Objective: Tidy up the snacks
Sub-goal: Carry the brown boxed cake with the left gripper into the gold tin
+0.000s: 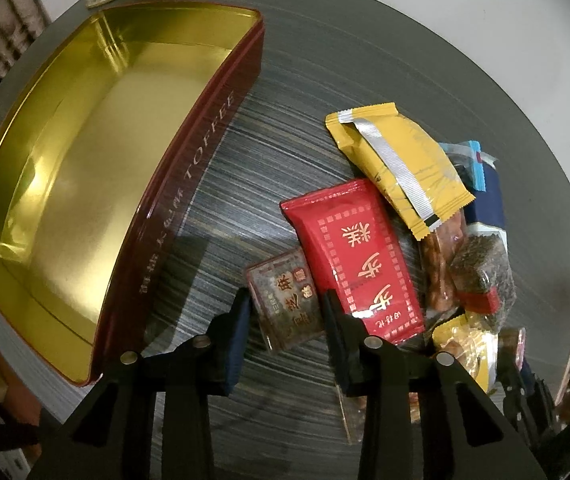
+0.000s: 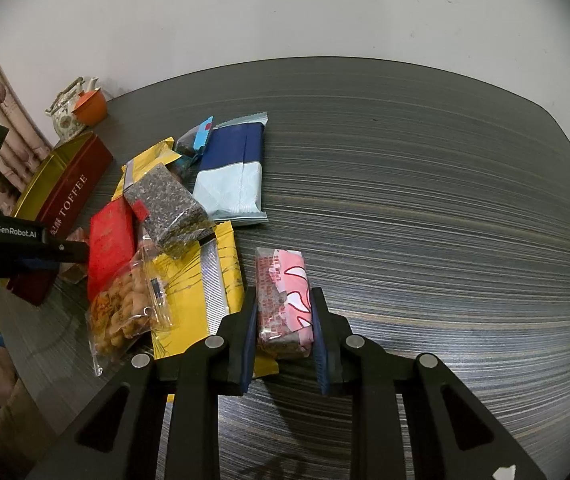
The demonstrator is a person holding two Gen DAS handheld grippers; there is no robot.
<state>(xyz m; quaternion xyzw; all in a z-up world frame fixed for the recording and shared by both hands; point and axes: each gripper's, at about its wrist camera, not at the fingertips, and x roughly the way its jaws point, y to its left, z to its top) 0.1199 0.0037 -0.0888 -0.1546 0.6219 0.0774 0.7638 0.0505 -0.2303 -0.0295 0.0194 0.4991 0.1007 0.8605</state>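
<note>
An open maroon toffee tin (image 1: 85,160) with a bare gold inside lies at the left of the dark table. Beside it, my left gripper (image 1: 287,304) points steeply down and is shut on a small brown clear-wrapped snack (image 1: 285,300), which still rests on the table and touches a red packet (image 1: 361,256). My right gripper (image 2: 284,300) is shut on a pink-wrapped bar (image 2: 285,300) at the right edge of the snack pile. The tin (image 2: 73,184) shows at the far left in the right wrist view.
The pile holds a yellow packet (image 1: 401,164), a dark seed bar (image 2: 169,208), a clear bag of nuts (image 2: 125,312) and a blue-and-pale-blue packet (image 2: 233,172). A teapot (image 2: 65,120) and an orange cup (image 2: 91,108) stand at the far corner. Bare tabletop (image 2: 445,240) stretches to the right.
</note>
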